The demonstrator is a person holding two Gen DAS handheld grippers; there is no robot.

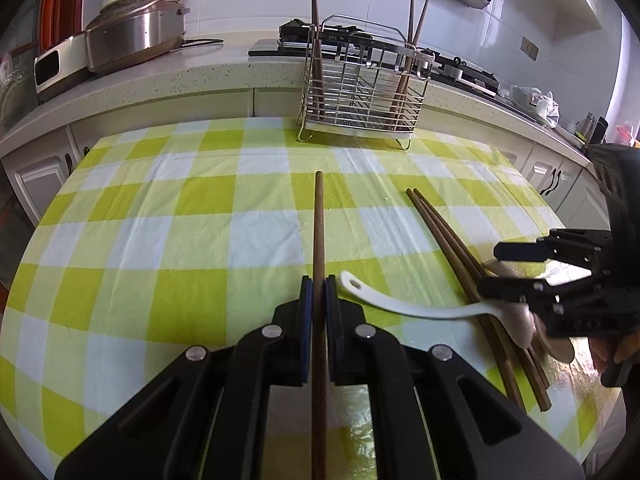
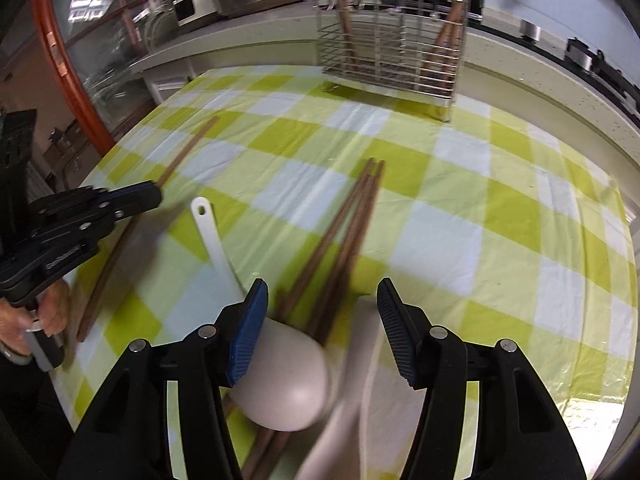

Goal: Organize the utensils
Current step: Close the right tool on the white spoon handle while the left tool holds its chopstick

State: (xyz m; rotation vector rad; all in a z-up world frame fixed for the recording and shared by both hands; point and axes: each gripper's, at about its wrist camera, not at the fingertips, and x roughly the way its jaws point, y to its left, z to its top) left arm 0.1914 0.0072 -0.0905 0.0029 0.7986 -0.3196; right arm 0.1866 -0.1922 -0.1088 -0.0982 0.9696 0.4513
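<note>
My left gripper point(image 1: 319, 300) is shut on one brown chopstick point(image 1: 319, 220), which points away from me over the checked tablecloth point(image 1: 160, 220). In the right wrist view it shows at the left point(image 2: 158, 196) with the chopstick point(image 2: 120, 256) running through it. My right gripper point(image 2: 320, 292) point(image 1: 489, 267) straddles the bowl of a white spoon point(image 2: 288, 380) point(image 1: 420, 312), its left pad against the bowl's edge. A second, blurred spoon point(image 2: 360, 360) fills the gap to the right pad. Both spoons lie over loose chopsticks point(image 2: 348, 224) point(image 1: 448, 240).
A wire utensil rack point(image 1: 360, 88) point(image 2: 392, 40) stands at the table's far edge with chopsticks upright at both ends. Behind it runs a counter with a rice cooker point(image 1: 132, 36) and a stove point(image 1: 460, 68). A person's hand point(image 2: 48, 312) holds the left gripper's handle.
</note>
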